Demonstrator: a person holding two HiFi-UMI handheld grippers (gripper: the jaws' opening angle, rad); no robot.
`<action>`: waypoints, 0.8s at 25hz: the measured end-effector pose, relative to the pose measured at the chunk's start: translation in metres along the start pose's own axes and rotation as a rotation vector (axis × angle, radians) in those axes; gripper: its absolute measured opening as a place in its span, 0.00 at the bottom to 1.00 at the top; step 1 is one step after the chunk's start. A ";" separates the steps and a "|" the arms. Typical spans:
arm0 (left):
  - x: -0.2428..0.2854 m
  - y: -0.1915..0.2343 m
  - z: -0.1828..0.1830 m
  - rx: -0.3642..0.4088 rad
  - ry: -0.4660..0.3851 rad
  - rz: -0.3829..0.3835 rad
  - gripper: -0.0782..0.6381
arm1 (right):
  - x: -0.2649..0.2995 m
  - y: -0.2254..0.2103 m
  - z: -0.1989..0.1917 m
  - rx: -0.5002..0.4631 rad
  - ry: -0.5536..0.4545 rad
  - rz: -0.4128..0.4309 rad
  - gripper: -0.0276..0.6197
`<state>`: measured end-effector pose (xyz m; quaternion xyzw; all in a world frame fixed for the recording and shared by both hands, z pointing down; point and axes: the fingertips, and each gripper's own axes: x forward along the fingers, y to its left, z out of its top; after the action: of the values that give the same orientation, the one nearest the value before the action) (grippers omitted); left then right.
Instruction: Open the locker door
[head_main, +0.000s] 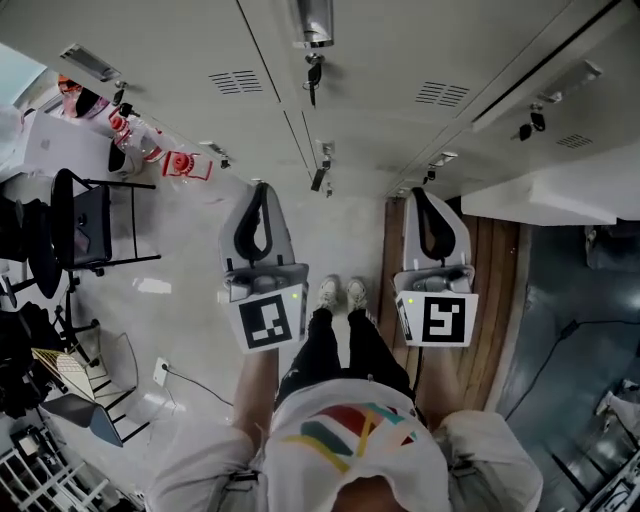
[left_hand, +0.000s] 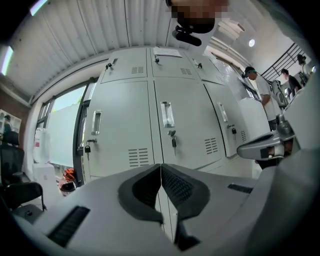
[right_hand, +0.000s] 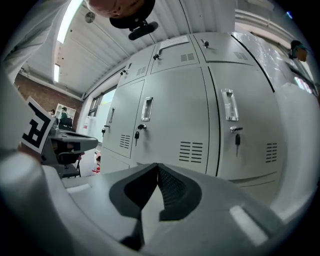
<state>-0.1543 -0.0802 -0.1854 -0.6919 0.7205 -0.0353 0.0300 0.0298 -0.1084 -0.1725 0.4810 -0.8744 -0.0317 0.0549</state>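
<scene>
Approach stage, nothing touched yet. Closed and empty: left hand-held gripper (head_main: 262, 190) and right hand-held gripper (head_main: 418, 195). Pale grey metal locker door (left_hand: 187, 125) straight ahead, well apart. Next, likely: parting jaws, reaching for its silver recessed handle (left_hand: 167, 114).

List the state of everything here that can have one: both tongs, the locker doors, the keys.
Left tongs: shut, nothing between them.
Right tongs: shut, nothing between them.
Locker doors: shut, none touched.
Key: hanging in the middle door's lock.
</scene>
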 end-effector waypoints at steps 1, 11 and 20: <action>0.003 -0.001 -0.015 0.000 -0.001 0.006 0.13 | 0.006 0.002 -0.014 0.003 -0.008 0.011 0.05; 0.020 0.009 -0.207 -0.009 0.023 0.054 0.13 | 0.059 0.029 -0.186 -0.004 -0.031 0.033 0.05; 0.075 -0.002 -0.441 -0.142 -0.069 -0.005 0.13 | 0.127 0.056 -0.437 0.027 -0.083 0.087 0.06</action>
<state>-0.1961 -0.1511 0.2541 -0.6949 0.7180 0.0397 0.0053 -0.0295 -0.1866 0.2759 0.4414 -0.8964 -0.0373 0.0134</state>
